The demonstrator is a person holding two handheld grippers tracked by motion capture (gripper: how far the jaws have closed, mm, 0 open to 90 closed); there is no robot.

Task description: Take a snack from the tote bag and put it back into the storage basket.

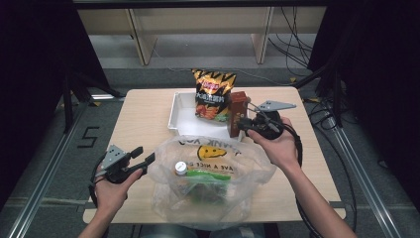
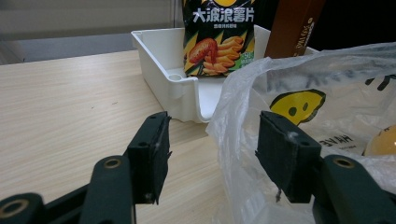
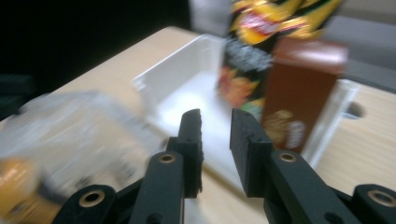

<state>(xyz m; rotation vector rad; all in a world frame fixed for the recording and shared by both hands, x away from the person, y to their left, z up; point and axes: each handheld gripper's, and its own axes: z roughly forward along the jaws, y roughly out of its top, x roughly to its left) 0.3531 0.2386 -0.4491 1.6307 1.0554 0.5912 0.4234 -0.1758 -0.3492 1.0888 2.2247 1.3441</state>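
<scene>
on the table (image 1: 143,119): one tray (image 1: 174,111), one chip bag (image 1: 213,93), one brown box (image 1: 238,113).

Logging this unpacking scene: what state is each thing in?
Bag: open, still holding items.
Bottle: capped, inside bag.
Chips: sealed, upright in tray.
Box: upright, closed.
Tray: partly filled.
Left gripper: open.
Right gripper: narrowly open, nothing between.

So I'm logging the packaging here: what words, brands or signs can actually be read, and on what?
"大波浪薯片": chip bag, standing in the white tray.
"50": small green patch on that bag; the rest is too small.
Red brand logo on the bag's top: too blurred.
"THANK YOU" and "HAVE A NICE DAY" with a yellow smiley, upside down: plastic bag.
Brown carton: print unreadable.
</scene>
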